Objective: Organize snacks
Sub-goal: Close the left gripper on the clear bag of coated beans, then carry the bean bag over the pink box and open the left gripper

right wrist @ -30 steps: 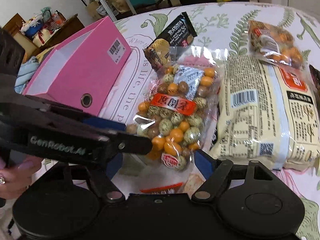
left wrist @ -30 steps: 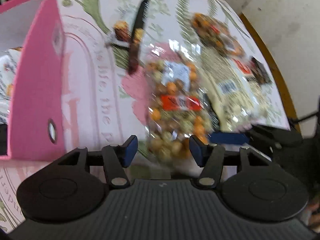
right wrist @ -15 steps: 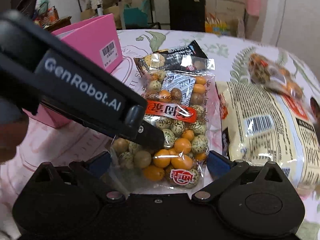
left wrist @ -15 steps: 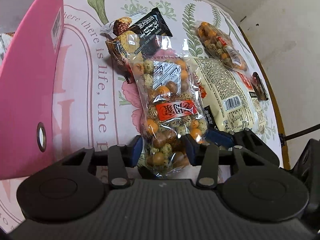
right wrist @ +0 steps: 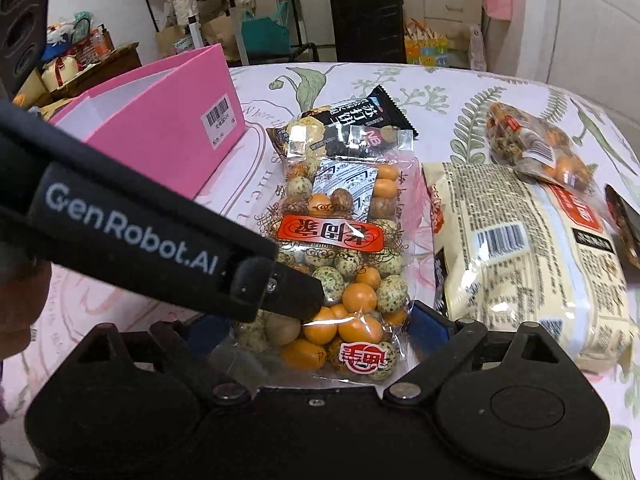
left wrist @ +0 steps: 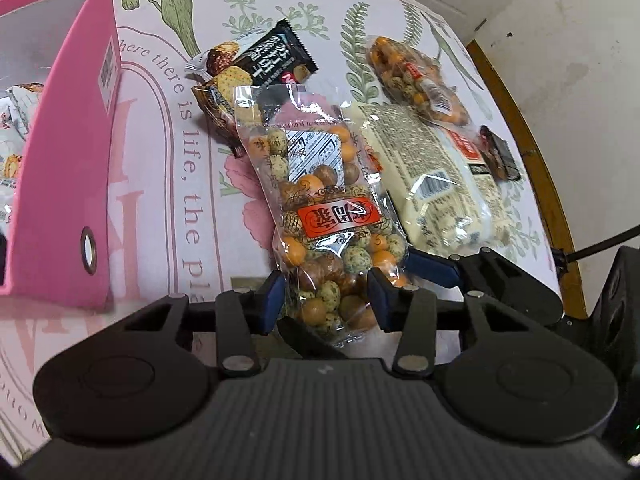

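Left gripper fingers pinching the low end of the coated-peanut bag, just right of the pink box. Right gripper fingers wide apart around the same end. Squeeze gently, lift slowly, tip into that box.

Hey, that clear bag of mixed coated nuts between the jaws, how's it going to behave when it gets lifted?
The bag of coated nuts will probably sag: its film is thin and crinkled, and the round pieces inside sit loose, so they may shift toward the low end. The glossy film looks slippery, so the left gripper, closed on the lower end, could slide. The nuts may crack if squeezed hard.
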### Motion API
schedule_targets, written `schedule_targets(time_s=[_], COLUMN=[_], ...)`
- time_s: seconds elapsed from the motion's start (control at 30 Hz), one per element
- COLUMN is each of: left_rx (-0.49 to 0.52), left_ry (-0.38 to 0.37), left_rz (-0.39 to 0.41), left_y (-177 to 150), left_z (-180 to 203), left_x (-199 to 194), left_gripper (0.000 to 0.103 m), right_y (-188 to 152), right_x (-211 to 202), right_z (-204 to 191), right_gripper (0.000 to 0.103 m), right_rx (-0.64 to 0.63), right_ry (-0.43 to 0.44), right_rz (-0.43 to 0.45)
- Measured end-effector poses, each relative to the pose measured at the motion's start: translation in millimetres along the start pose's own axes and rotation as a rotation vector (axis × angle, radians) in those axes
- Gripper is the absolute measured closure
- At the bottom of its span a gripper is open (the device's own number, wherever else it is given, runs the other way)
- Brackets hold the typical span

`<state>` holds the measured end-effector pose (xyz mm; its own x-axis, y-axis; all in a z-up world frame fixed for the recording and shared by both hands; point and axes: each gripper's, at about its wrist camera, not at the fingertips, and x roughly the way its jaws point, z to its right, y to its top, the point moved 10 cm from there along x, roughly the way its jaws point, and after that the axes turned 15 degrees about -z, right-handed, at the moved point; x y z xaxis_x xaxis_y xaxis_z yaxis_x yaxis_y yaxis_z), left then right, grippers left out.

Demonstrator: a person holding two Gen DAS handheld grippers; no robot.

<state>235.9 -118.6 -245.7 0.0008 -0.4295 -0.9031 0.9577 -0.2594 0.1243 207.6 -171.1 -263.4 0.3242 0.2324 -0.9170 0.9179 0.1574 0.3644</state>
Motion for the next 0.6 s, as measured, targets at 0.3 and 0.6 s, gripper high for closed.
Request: schedule_targets(time_s=[0.3, 0.6], left_rx=[0.053, 0.092], left_ry=[0.02, 0.034], left_rz=[-0.01, 0.024], left_y=[-25, -49], left_z=[13, 21], left_x=[-31, -73], left_gripper=[0.06, 0.06], right_y=[-8, -14], right_x=[-28, -64], right_z=[-19, -44], right_gripper=[0.007, 0.007], right_rx=[-0.007, -0.091], right_ry=[0.009, -0.031], right_rz=[-0.033, 0.032])
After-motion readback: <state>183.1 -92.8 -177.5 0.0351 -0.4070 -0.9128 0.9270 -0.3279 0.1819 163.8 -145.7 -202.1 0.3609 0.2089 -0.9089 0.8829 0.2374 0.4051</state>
